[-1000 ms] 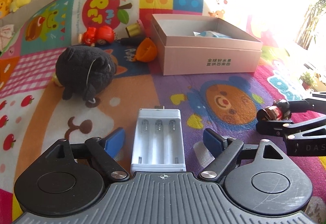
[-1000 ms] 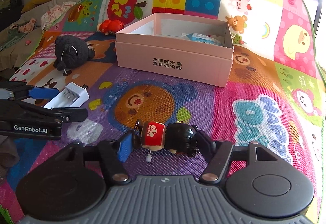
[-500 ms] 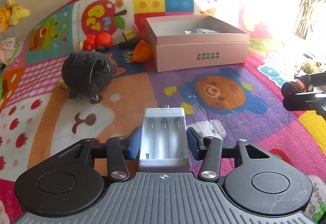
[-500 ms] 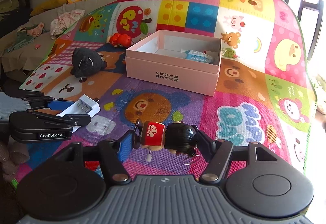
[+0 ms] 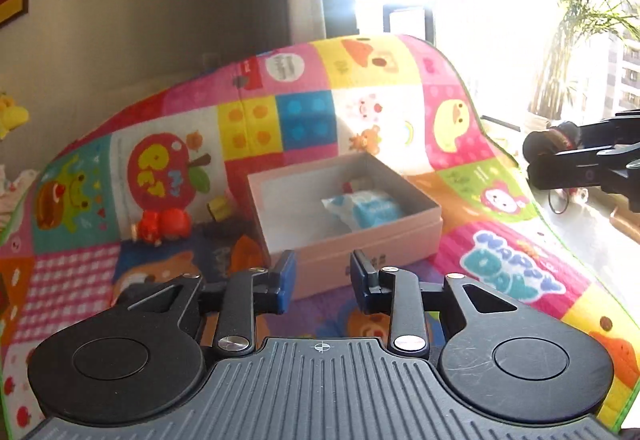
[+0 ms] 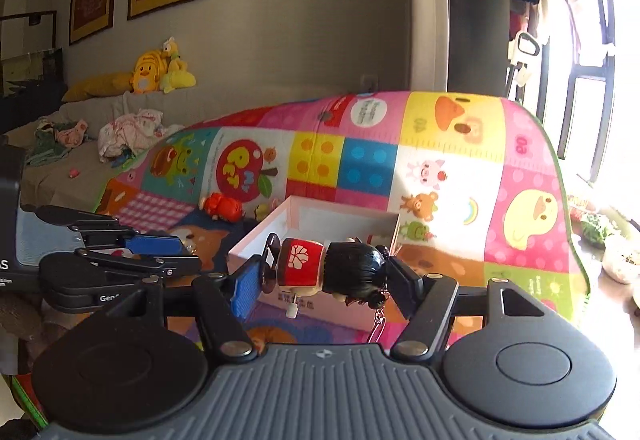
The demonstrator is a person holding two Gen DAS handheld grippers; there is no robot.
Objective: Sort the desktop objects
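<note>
While up above the play mat (image 6: 528, 176), clamped the doll (image 6: 304, 264) crosswise in the right gripper (image 6: 326, 280): red body against the left pad, black hair against the right. Hung just in front of the pink box (image 6: 340, 218), hiding part of its near wall. Had the left gripper (image 5: 323, 276) drawn close, only a narrow gap between the pads and nothing in it. Pointed at the same box, with a blue-and-white packet (image 5: 368, 210) lying inside. Showed up left of the doll, near the right gripper's left finger.
</note>
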